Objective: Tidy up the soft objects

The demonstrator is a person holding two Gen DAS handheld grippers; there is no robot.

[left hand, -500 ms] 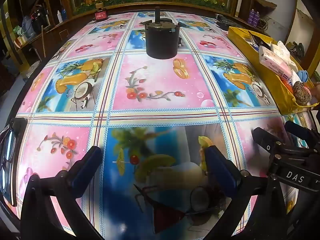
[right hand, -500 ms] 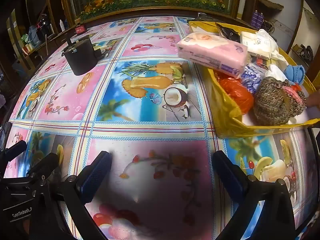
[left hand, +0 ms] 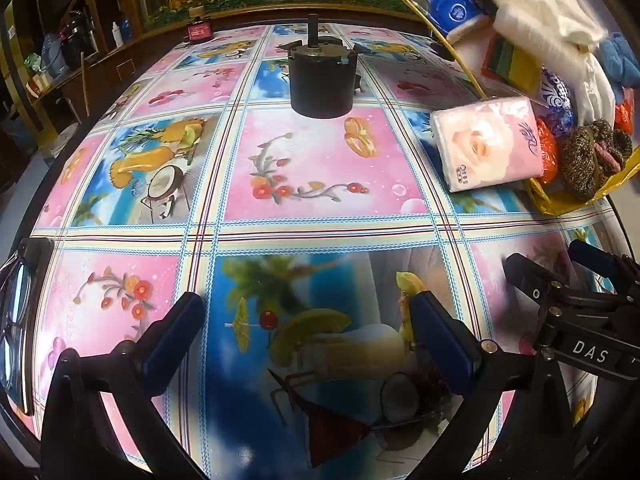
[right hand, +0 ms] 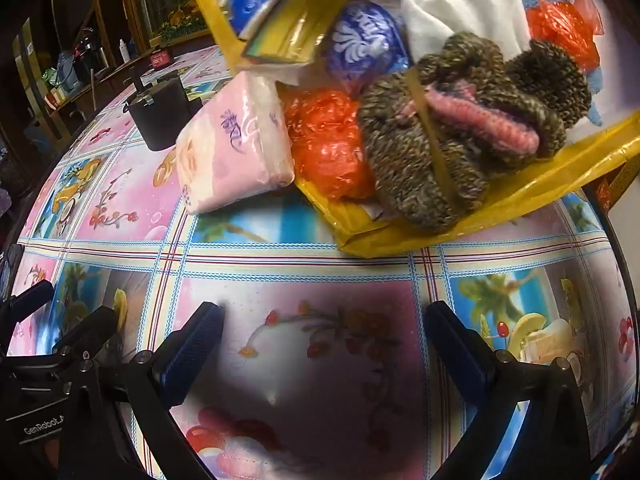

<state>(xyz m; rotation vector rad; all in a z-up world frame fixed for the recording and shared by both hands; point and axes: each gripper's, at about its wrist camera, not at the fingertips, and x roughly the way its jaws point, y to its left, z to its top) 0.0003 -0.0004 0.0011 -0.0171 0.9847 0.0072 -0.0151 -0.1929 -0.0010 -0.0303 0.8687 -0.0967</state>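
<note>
Pink tissue pack [right hand: 236, 148], yellow bag [right hand: 500, 216] — brown-speckled knit [right hand: 452, 148].

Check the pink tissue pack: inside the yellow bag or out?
Mostly out. The pink tissue pack lies on the tablecloth, one end touching the yellow bag's spilled pile.

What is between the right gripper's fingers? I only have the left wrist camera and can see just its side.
Observer: Nothing. The right wrist view shows the right gripper open over bare tablecloth, short of the yellow bag.
Operator: Is the knitted bundle in that bag loose?
Observer: No. A yellowish band runs across the knitted bundle and holds it together.
</note>
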